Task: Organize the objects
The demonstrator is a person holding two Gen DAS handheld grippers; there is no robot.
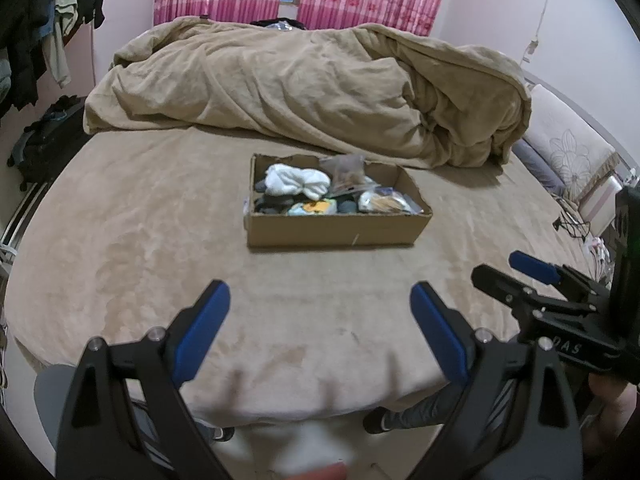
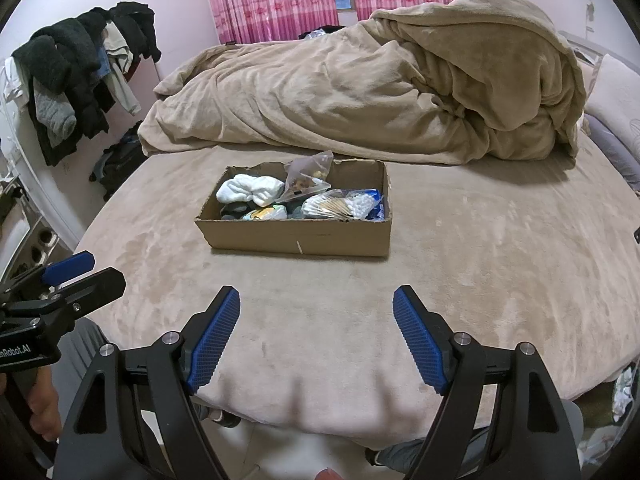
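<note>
Both tongs, left [image 1: 320, 332] and right [image 2: 318, 338], are hovering spread and empty; reaching into the crowded cardboard box [image 2: 296, 236] risks snagging the plastic bag [image 2: 306, 178].

A bed [image 1: 120, 240] covered in a tan plush sheet carries everything. Straight ahead of the left gripper [image 1: 320, 332] and the right gripper [image 2: 318, 336], well apart from both, a shallow cardboard box [image 1: 332, 230] sits flat on the sheet. Beyond the box, farther from the grippers, a rumpled tan blanket [image 1: 300, 84] is heaped across the bed's far side.
</note>
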